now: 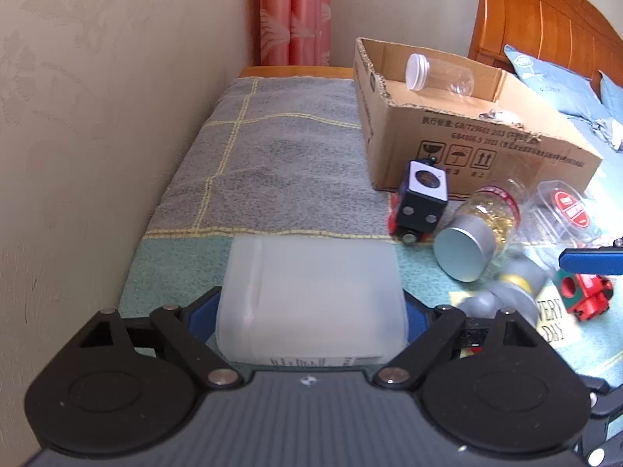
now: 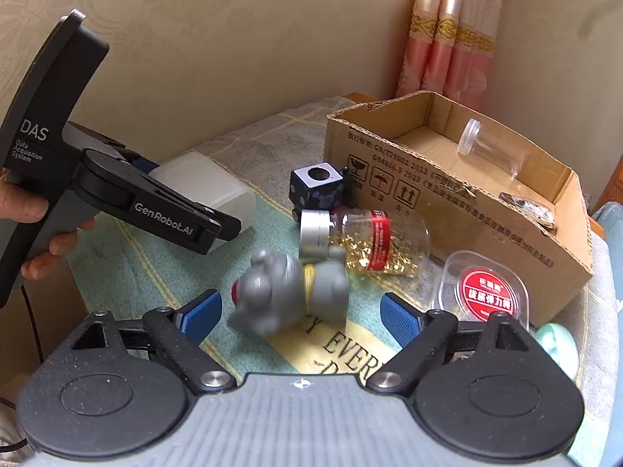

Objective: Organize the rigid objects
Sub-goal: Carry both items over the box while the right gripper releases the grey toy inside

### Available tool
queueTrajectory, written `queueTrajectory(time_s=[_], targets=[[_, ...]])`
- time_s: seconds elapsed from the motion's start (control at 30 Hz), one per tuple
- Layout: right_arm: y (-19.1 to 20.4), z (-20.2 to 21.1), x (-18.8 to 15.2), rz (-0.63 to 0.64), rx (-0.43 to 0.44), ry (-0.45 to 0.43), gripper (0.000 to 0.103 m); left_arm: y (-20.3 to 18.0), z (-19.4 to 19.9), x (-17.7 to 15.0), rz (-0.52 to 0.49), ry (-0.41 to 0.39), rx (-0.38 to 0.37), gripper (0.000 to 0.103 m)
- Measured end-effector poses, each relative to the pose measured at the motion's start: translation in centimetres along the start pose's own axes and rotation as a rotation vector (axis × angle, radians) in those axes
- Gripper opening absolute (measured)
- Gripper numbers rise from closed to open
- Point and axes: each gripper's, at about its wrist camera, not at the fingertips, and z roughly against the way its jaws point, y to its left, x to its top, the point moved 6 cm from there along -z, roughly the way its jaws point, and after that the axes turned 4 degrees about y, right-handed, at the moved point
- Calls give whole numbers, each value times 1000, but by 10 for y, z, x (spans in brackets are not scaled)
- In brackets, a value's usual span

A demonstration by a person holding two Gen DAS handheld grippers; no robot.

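**Two grips, one box to fill**

The left gripper (image 1: 311, 311) has its jaws clamped on a frosted white translucent plastic container (image 1: 311, 295), held lying sideways just above the towel-covered bed (image 1: 272, 155), well short of the open brown cardboard box (image 1: 467, 144). The right gripper (image 2: 300, 311) has its jaws spread wide on either side of a grey rounded toy figurine with a yellow collar (image 2: 288, 292); the blue pads do not touch it, and the figurine is blurred, so its exact pose is unclear.

Inside the box lies a clear plastic jar with a white lid (image 1: 440, 74). Just in front of the box sit a black cube-shaped toy with a white face (image 1: 422, 198), a glass jar of gold bits with a silver cap (image 1: 475, 229) and a clear rounded case with a red label (image 2: 486, 295).

To do this step well, I judge the left should lift high enough to clear the box's torn near wall, then set the container down beside the clear jar rather than on it. The right should centre on the figurine's body before closing, since its rounded form may slip.
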Motion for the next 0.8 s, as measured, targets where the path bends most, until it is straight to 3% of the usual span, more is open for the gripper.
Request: queueTrajectory(time_s=[0.37,0.57,0.8], targets=[[4,-14,0,7,-6,18,91,-3,0,3,-35,4,39,90],[5,-10,-1,-3,24,20,75,-4,1,4,-39,3,18,83],[5,2,2,1,36,10,73,-3,17,7,-41,-7,11,83]])
